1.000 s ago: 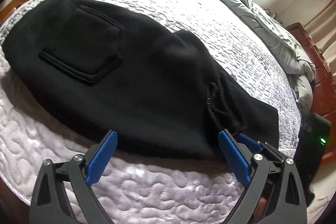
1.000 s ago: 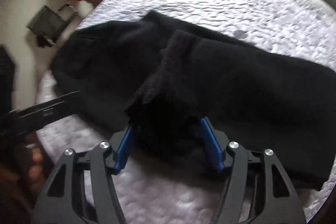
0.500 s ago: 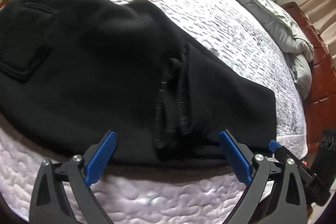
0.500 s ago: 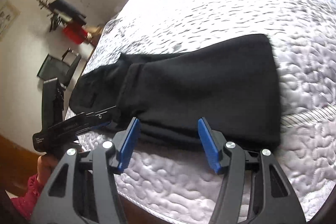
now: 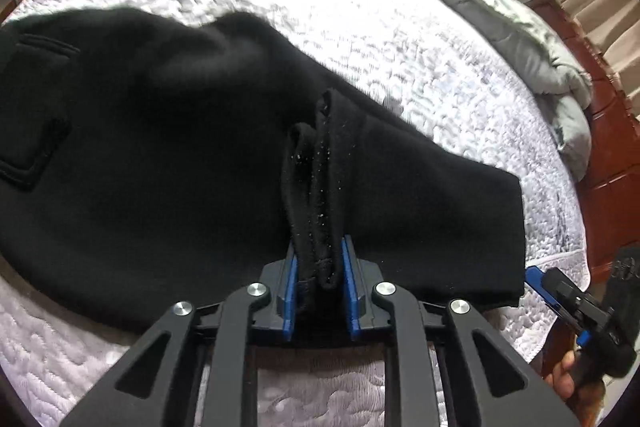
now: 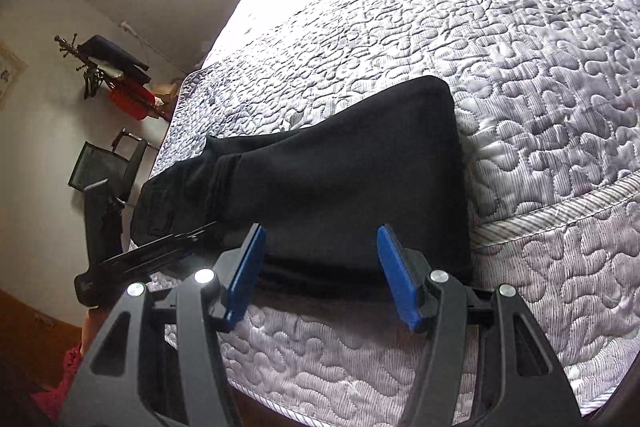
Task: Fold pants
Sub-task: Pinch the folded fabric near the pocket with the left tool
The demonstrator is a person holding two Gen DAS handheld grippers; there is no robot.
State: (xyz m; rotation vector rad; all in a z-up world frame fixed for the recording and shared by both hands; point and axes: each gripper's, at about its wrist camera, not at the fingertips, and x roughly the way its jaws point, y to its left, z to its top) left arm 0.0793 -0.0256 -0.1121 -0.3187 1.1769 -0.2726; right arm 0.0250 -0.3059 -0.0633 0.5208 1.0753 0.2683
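Black pants [image 5: 168, 155] lie partly folded along the near edge of a bed with a white quilted cover [image 5: 320, 7]. My left gripper [image 5: 319, 267] is shut on the bunched cuff ends [image 5: 320, 195] of the pants at the near edge. A back pocket [image 5: 28, 107] shows at the far left. In the right wrist view the pants [image 6: 340, 179] lie flat, and my right gripper [image 6: 320, 267] is open at their near folded edge, holding nothing. The left gripper [image 6: 160, 255] shows there at the left; the right gripper [image 5: 568, 303] shows at the right in the left wrist view.
A grey duvet [image 5: 500, 15] is bunched at the far side of the bed. A wooden dresser [image 5: 608, 147] stands at the right. A chair [image 6: 104, 167] and a coat rack [image 6: 100, 67] stand by the wall beyond the bed's left end.
My left gripper has closed on the bunched cuff ends. My right gripper let go of the pant leg, drew back to the right and stays open.
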